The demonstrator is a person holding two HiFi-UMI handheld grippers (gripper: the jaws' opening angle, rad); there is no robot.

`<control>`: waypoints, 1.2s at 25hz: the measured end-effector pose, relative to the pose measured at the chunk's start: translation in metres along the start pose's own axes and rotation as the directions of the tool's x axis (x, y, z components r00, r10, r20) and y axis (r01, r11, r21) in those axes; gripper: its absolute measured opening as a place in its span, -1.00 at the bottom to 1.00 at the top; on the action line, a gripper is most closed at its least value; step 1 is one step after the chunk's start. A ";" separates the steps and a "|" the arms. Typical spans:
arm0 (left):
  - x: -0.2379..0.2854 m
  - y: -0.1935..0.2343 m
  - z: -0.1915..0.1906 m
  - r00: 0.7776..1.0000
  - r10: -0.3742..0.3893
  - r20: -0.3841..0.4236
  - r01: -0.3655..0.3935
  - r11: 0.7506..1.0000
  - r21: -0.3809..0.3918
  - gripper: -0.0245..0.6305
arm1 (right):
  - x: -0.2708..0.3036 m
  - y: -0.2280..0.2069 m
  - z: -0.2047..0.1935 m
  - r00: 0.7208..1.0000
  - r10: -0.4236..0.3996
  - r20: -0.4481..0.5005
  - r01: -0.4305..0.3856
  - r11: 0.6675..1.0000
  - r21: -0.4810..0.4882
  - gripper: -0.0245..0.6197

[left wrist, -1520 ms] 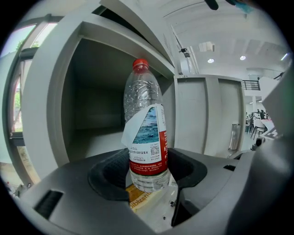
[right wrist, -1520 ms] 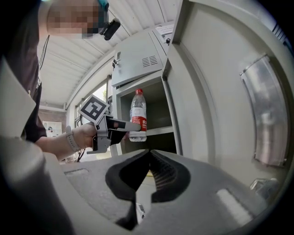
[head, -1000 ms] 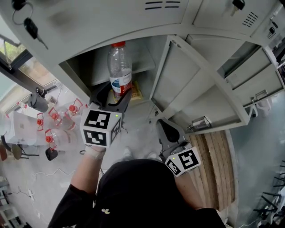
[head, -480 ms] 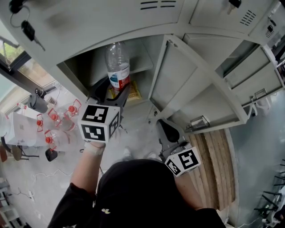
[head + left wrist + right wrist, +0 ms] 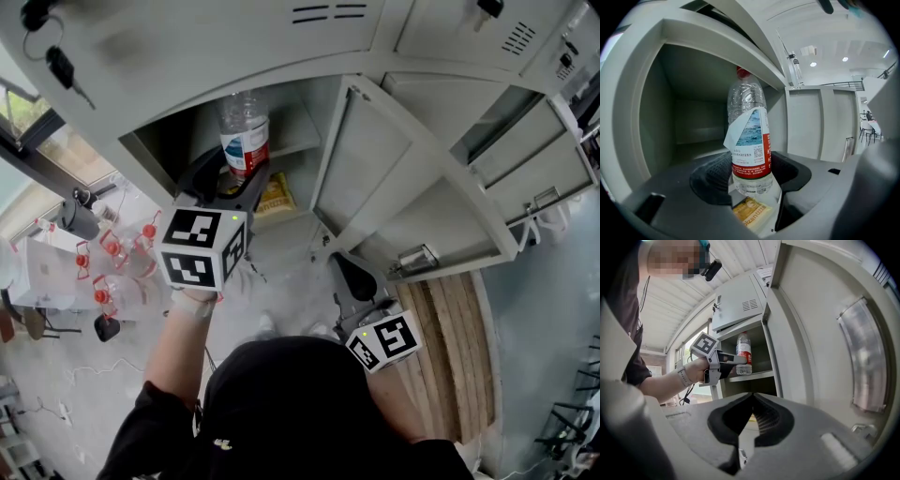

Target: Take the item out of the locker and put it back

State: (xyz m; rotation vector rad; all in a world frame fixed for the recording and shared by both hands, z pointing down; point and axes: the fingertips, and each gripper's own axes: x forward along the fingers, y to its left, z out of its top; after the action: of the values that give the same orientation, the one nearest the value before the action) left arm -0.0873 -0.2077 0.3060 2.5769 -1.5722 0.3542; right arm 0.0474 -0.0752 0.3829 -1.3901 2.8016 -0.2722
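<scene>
Though head view crops bottle (image 5: pixel 244 136), left gripper view shows its cap (image 5: pixel 743 71).

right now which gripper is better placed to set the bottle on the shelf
Left. The left gripper is shut on the bottle at the shelf. The right gripper hangs lower by the door, jaws together, empty.

A yellow packet (image 5: pixel 751 213) is lying flat on the locker's pale floor (image 5: pixel 769 222), directly below the left claw (image 5: pixel 232 176); a grey shelf (image 5: pixel 698 147) is running beyond it.
</scene>
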 end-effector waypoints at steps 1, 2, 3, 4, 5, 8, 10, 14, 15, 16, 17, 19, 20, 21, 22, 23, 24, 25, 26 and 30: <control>0.001 0.000 0.000 1.000 0.000 0.000 0.000 1.000 -0.001 -0.09 | 0.000 0.000 0.000 1.000 0.000 0.000 0.000 1.000 0.000 -0.93; 0.002 0.000 0.000 1.000 0.000 0.001 0.000 1.000 -0.002 -0.09 | 0.000 0.000 0.000 1.000 0.000 0.000 0.000 1.000 -0.001 -0.93; 0.003 0.000 0.000 1.000 -0.001 0.004 0.001 1.000 -0.003 -0.09 | 0.001 -0.001 0.000 1.000 0.000 0.000 0.000 1.000 -0.001 -0.93; 0.004 0.000 0.001 1.000 -0.002 0.007 0.002 1.000 -0.004 -0.09 | 0.001 -0.001 0.000 1.000 -0.001 0.000 0.001 1.000 -0.001 -0.93; 0.006 0.000 0.001 1.000 -0.001 0.009 0.001 1.000 -0.003 -0.09 | 0.001 -0.002 0.000 1.000 -0.002 -0.001 0.002 1.000 0.000 -0.93; 0.011 0.002 0.002 1.000 0.008 0.016 -0.008 1.000 0.008 -0.09 | 0.002 -0.004 0.000 1.000 -0.004 -0.002 0.004 1.000 0.001 -0.93; 0.014 0.005 0.002 1.000 0.016 0.022 -0.017 1.000 0.019 -0.09 | 0.003 -0.005 -0.001 1.000 -0.005 -0.003 0.005 1.000 0.003 -0.93; 0.019 0.010 0.003 0.999 0.032 0.033 -0.033 0.999 0.037 -0.09 | 0.005 -0.008 -0.001 1.000 -0.009 -0.005 0.009 1.000 0.004 -0.93; 0.020 0.011 0.003 0.999 0.036 0.035 -0.037 0.998 0.042 -0.09 | 0.006 -0.008 -0.001 1.000 -0.009 -0.005 0.009 1.000 0.004 -0.93; 0.021 0.013 0.003 0.999 0.039 0.035 -0.040 0.998 0.047 -0.09 | 0.006 -0.009 -0.001 1.000 -0.010 -0.005 0.010 1.000 0.004 -0.93; 0.023 0.014 0.003 0.999 0.041 0.034 -0.042 0.998 0.051 -0.09 | 0.006 -0.010 -0.002 1.000 -0.012 -0.006 0.012 1.000 0.004 -0.93; 0.025 0.017 0.004 0.998 0.042 0.038 -0.043 0.998 0.042 -0.09 | 0.006 -0.011 -0.002 1.000 -0.015 -0.007 0.015 1.000 0.004 -0.93; 0.027 0.019 0.004 0.998 0.042 0.042 -0.044 0.998 0.033 -0.09 | 0.007 -0.012 -0.001 1.000 -0.015 -0.007 0.015 1.000 0.003 -0.93; 0.028 0.020 0.005 0.998 0.043 0.046 -0.045 0.999 0.027 -0.09 | 0.007 -0.012 -0.001 1.000 -0.016 -0.008 0.016 1.000 0.002 -0.93; 0.030 0.022 0.004 0.998 0.044 0.047 -0.046 0.999 0.024 -0.09 | 0.008 -0.012 -0.001 1.000 -0.016 -0.008 0.016 1.000 0.001 -0.93; 0.031 0.023 0.003 0.998 0.045 0.045 -0.046 0.999 0.023 -0.09 | 0.008 -0.013 -0.001 1.000 -0.016 -0.009 0.016 1.000 0.000 -0.93; 0.033 0.024 0.002 0.998 0.046 0.043 -0.047 0.999 0.023 -0.09 | 0.009 -0.013 -0.001 1.000 -0.016 -0.009 0.016 1.000 -0.001 -0.93; 0.035 0.025 0.000 0.998 0.047 0.043 -0.048 0.999 0.021 -0.09 | 0.009 -0.013 -0.001 1.000 -0.016 -0.010 0.016 1.000 -0.002 -0.93; 0.036 0.026 -0.001 0.998 0.049 0.047 -0.050 0.999 0.018 -0.09 | 0.010 -0.013 -0.001 1.000 -0.016 -0.011 0.016 1.000 -0.003 -0.93; 0.041 0.030 -0.002 0.996 0.059 0.070 -0.060 0.998 0.013 -0.08 | 0.012 -0.014 -0.001 1.000 -0.017 -0.015 0.017 1.000 -0.007 -0.93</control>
State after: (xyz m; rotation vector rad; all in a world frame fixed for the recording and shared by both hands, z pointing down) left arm -0.0963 -0.2568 0.3168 2.5848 -1.6788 0.2854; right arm 0.0514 -0.0928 0.3874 -1.4204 2.8061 -0.2745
